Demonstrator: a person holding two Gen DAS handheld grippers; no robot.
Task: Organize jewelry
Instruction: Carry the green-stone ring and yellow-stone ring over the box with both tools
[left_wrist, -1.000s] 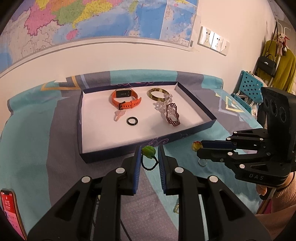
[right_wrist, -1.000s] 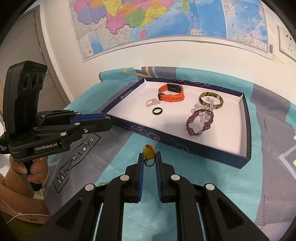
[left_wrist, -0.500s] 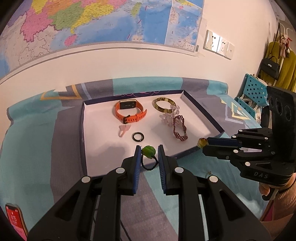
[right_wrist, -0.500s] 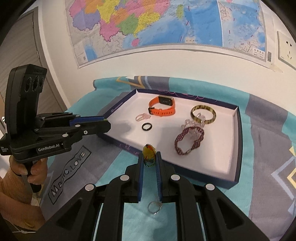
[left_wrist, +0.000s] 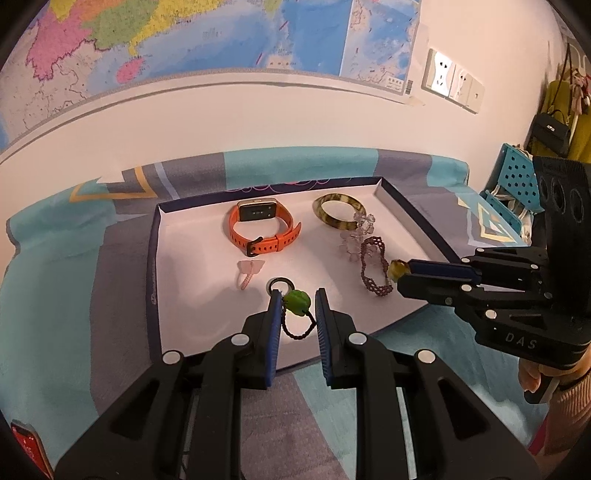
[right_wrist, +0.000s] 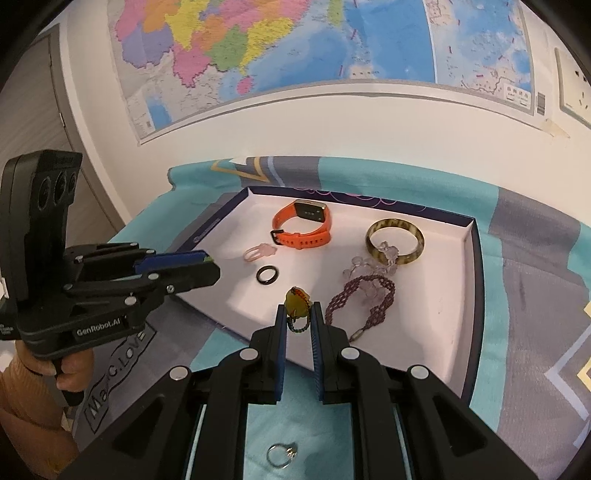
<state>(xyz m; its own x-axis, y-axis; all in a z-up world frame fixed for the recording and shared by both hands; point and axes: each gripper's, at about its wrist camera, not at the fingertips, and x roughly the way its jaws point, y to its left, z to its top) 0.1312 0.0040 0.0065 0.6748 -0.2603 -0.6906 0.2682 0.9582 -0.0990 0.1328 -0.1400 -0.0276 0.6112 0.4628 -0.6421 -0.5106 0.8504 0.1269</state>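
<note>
Your left claw (left_wrist: 296, 301) pinches a green charm (left_wrist: 296, 302); your right claw (right_wrist: 297, 312) pinches a yellow charm (right_wrist: 295, 303). Both hang over the tray (left_wrist: 155, 258), near the black ring (left_wrist: 280, 284). You look ready to drop them: lower, then let go on bare white.

Left black plastic two-finger tool (left_wrist: 297, 301): blue ribbed pads (left_wrist: 274, 332), round silver screws (left_wrist: 240, 339) on angular linkage arms, white "GenRobot.AI" lettering (right_wrist: 98, 326) on its side, three round recesses (right_wrist: 59, 187) in the upright rear block. Right black tool (right_wrist: 298, 313), same build, "DAS" embossed (left_wrist: 521, 340). Ribbed peach knit sleeves (right_wrist: 14, 373) behind both handles.
</note>
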